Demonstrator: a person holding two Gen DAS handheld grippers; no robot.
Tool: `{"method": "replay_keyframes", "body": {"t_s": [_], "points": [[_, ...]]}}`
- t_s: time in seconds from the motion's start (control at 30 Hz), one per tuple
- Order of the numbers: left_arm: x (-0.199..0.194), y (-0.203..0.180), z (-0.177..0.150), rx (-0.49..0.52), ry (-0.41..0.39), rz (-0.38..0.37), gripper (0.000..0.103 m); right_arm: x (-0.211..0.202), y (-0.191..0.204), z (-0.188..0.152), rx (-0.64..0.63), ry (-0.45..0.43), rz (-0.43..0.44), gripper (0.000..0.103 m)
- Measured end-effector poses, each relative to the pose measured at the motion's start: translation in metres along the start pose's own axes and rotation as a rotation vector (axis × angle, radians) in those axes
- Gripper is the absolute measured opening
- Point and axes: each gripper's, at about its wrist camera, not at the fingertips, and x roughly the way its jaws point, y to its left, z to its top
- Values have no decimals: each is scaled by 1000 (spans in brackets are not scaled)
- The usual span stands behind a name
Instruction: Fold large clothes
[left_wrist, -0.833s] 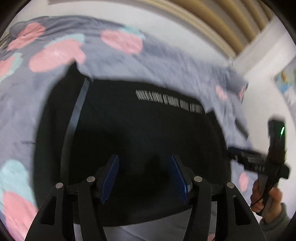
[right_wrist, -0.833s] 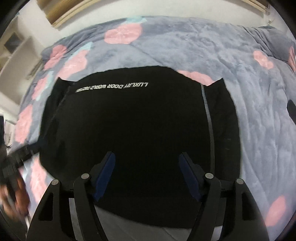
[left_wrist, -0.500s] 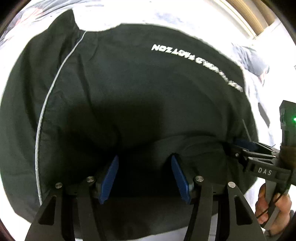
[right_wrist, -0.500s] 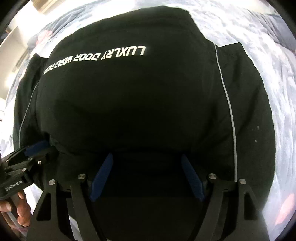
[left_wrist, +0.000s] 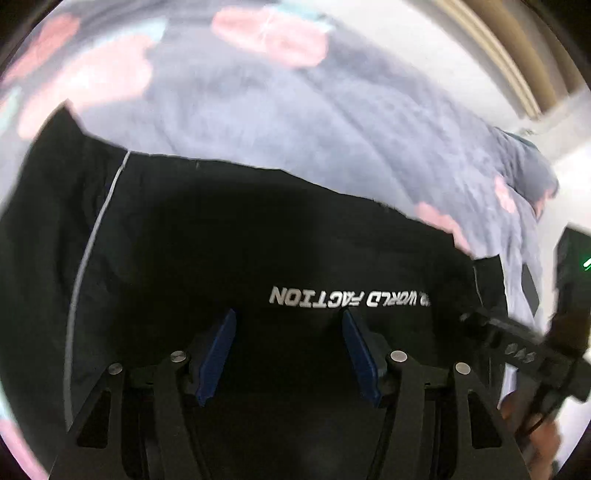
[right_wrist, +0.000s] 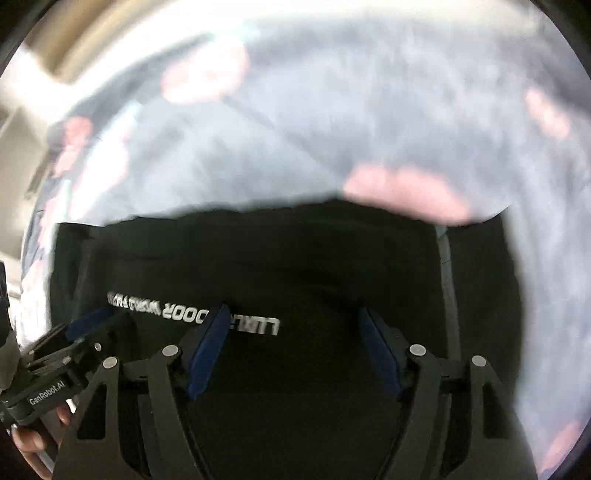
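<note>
A large black garment (left_wrist: 240, 240) with white lettering (left_wrist: 347, 297) and thin grey side stripes lies flat on a bed; it also shows in the right wrist view (right_wrist: 295, 258). My left gripper (left_wrist: 290, 339) is open and empty over its near part, just below the lettering. My right gripper (right_wrist: 295, 339) is open and empty over the garment, its left finger across the lettering (right_wrist: 192, 310). Each gripper appears at the edge of the other's view, the right one (left_wrist: 517, 347) and the left one (right_wrist: 66, 354). The frames are blurred.
The bed is covered by a grey blanket (left_wrist: 332, 122) with pink and teal patches, reaching beyond the garment's far edge. A white wall and wooden slats (left_wrist: 517, 74) stand behind the bed. A hand (right_wrist: 33, 439) holds the left gripper.
Both grippers went in low over the garment, then pulled back and tilted up. The lettering now sits close to the fingertips and the blanket shows again. Both stayed open.
</note>
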Motion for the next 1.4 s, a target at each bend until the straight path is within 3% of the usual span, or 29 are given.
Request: {"method": "replay_keyframes", "body": {"t_s": [0.07,0.17,0.27,0.43,0.53,0.6,0.63,0.73,0.83,0.93,1.1,1.23,1.4], "points": [[13,-2,4,19,-9,26,64,30,-11,3,31,24,10,80],[16,-11,4,63,-19,71,66,37,-13,4,40,15,2,82],[7,-16,6,63,-40,45,66,33,-11,3,15,14,-6,82],[-57,-1,-29,53,-123,-16,66,-22,-24,-26,19,-37,51,80],[-89,22,-66,21,-176,35,66,-54,-28,-63,-43,-78,5,80],[-88,38,-83,-21,-161,86,66,-57,-28,-85,-50,-57,0,80],[-79,52,-92,-60,-117,93,66,-59,-33,-96,-51,-37,-1,80],[-52,66,-101,-56,-62,68,67,-30,-35,-121,-61,36,-37,80],[-47,52,-95,-8,-60,136,67,-17,-32,-119,-61,40,-75,80],[-63,46,-93,-14,-63,136,67,-21,-34,-107,-17,76,-73,81],[-106,67,-116,-97,-120,57,67,-64,-55,-120,51,39,16,80],[-133,102,-135,-192,-134,58,67,-93,-77,-139,71,-8,-20,81],[-161,136,-141,-240,-181,60,67,-120,-119,-157,153,-41,-45,81]]}}
